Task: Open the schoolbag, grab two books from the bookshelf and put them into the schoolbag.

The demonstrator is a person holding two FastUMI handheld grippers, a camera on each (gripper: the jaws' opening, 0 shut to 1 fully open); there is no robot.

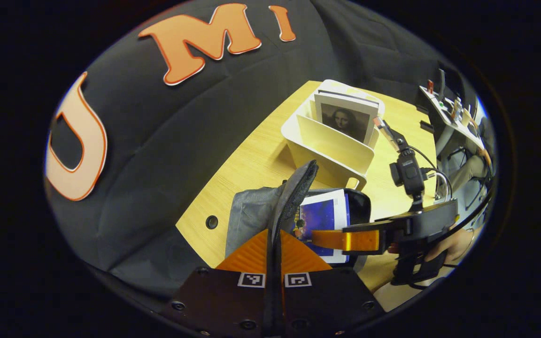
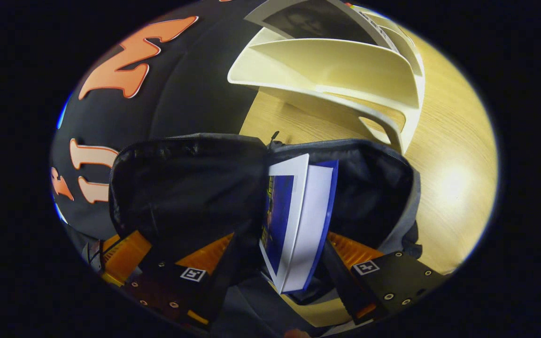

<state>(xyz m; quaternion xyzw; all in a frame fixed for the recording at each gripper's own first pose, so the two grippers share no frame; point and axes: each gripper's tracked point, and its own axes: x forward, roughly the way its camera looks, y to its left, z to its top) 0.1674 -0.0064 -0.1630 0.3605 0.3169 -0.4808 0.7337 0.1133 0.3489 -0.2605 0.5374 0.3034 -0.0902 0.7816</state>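
Note:
The grey schoolbag (image 1: 251,211) stands open on the wooden table (image 1: 251,159). My left gripper (image 1: 274,244) is shut on its raised zip edge (image 1: 298,183) and holds the mouth apart. In the right gripper view the bag's black lining (image 2: 181,188) gapes wide. A blue book (image 2: 298,220) stands inside it between the fingers of my right gripper (image 2: 282,237). A fold of lining hides part of one finger. From the left gripper view the right gripper (image 1: 317,238) reaches across that blue book (image 1: 322,216). Behind the bag, the cream bookshelf (image 1: 331,155) holds a portrait-cover book (image 1: 345,119).
The bookshelf (image 2: 336,61) stands just beyond the bag, with bare table (image 2: 453,188) to its right. A hand (image 1: 458,244) holds the right gripper. The table has a round cable hole (image 1: 212,221). A stand with equipment (image 1: 449,112) is far right.

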